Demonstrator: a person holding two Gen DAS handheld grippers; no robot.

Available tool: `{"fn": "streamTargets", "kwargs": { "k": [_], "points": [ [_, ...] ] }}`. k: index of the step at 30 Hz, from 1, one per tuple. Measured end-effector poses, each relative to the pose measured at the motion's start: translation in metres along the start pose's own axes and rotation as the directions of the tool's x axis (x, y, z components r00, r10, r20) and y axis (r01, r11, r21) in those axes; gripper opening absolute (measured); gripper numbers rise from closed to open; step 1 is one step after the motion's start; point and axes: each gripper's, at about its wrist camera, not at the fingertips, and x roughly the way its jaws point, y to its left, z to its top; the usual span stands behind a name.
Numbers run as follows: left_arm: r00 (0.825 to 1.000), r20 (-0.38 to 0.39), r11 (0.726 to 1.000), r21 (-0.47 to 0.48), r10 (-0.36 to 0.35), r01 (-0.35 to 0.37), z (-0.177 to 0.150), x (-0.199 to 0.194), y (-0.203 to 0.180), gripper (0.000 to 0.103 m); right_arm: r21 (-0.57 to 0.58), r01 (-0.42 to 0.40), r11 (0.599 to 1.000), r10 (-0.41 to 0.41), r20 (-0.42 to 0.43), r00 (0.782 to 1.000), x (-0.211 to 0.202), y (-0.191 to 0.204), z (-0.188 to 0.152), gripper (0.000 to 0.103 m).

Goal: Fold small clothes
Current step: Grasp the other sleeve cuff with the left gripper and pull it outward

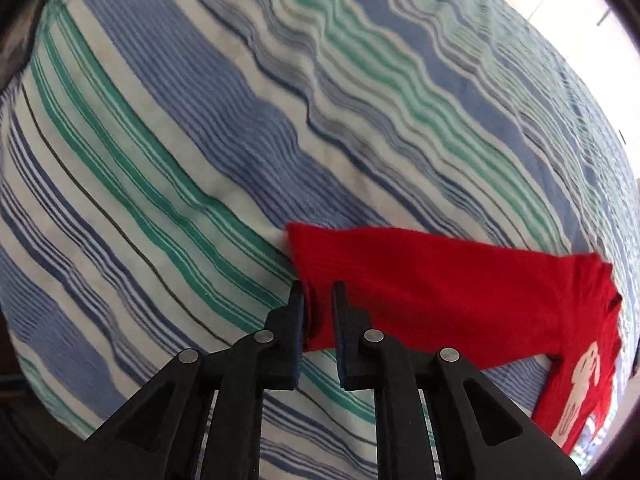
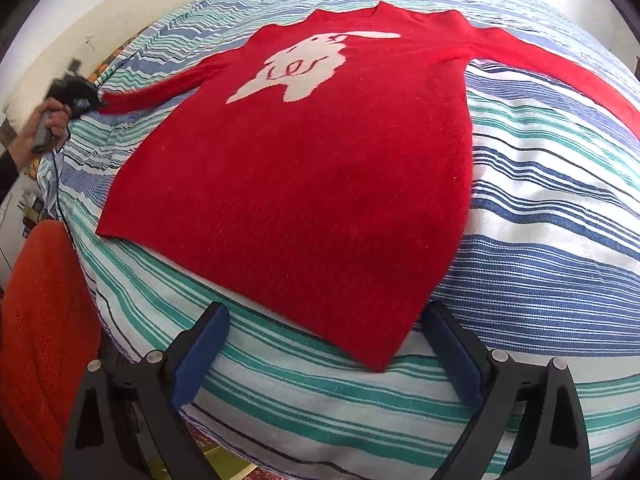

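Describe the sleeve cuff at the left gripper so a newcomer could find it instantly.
Start at the striped bedspread with the red sweater spread flat on it, white animal motif up. Follow the sleeve running out on the left of the right wrist view to its tip. That cuff sits between the left gripper fingers; the other sleeve lies free.

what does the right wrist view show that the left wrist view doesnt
Only the right wrist view shows the whole red sweater spread flat with its white animal design, the far sleeve, the wide-open right claw at the hem, an orange fuzzy item and the hand holding the left tool.

Only the left wrist view shows the left claw close up, its jaws slightly apart around the sleeve cuff.

Both show the sweater and the striped bedcover.
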Motion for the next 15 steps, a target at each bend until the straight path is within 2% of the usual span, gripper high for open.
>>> {"fn": "streamTargets", "kwargs": {
  "k": [2, 4, 5, 6, 7, 8, 9, 10, 12, 14, 15],
  "points": [
    [0.996, -0.009, 0.993, -0.072, -0.091, 0.090, -0.002, 0.011, 0.014, 0.050, 0.001, 0.004, 1.000, -0.004, 0.000, 1.000, 0.000, 0.001, 0.001, 0.097],
    [0.987, 0.026, 0.983, -0.086, -0.157, 0.159, -0.006, 0.010, 0.019, 0.067, -0.010, 0.013, 1.000, -0.013, 0.000, 1.000, 0.001, 0.002, 0.001, 0.097],
    [0.986, 0.049, 0.984, -0.073, -0.157, 0.160, -0.008, 0.009, 0.017, 0.068, -0.015, 0.018, 1.000, -0.018, 0.000, 1.000, 0.002, 0.003, 0.001, 0.097],
    [0.988, 0.056, 0.987, -0.059, -0.147, 0.150, -0.009, 0.010, 0.015, 0.066, -0.018, 0.022, 1.000, -0.022, 0.000, 1.000, 0.002, 0.004, 0.001, 0.098],
    [0.990, 0.056, 0.991, -0.043, -0.127, 0.130, -0.010, 0.012, 0.011, 0.042, -0.020, 0.024, 1.000, -0.024, -0.001, 1.000, 0.003, 0.005, 0.001, 0.099],
    [0.994, 0.050, 0.995, -0.023, -0.099, 0.100, -0.011, 0.014, 0.006, 0.002, -0.021, 0.024, 0.999, -0.024, -0.001, 1.000, 0.004, 0.005, 0.001, 0.100],
    [0.998, 0.045, 0.999, -0.003, -0.043, 0.043, -0.012, 0.014, 0.003, 0.001, -0.023, 0.027, 0.999, -0.027, -0.001, 1.000, 0.005, 0.006, 0.002, 0.101],
    [0.997, 0.073, 1.000, 0.006, 0.018, -0.018, -0.014, 0.009, 0.001, 0.001, -0.028, 0.032, 0.999, -0.032, -0.001, 0.999, 0.006, 0.007, 0.002, 0.101],
    [0.980, 0.133, 0.989, 0.004, 0.147, -0.149, -0.016, -0.001, 0.004, 0.001, -0.038, 0.041, 0.998, -0.041, -0.003, 0.999, 0.007, 0.009, 0.002, 0.102],
    [0.957, 0.133, 0.966, -0.002, 0.258, -0.260, -0.016, 0.004, 0.013, 0.001, -0.039, 0.042, 0.998, -0.042, 0.000, 0.999, 0.006, 0.008, 0.001, 0.102],
    [0.955, 0.121, 0.962, -0.002, 0.272, -0.274, -0.017, 0.008, 0.015, 0.001, -0.038, 0.042, 0.998, -0.042, 0.000, 0.999, 0.006, 0.008, 0.000, 0.102]
  ]
}}
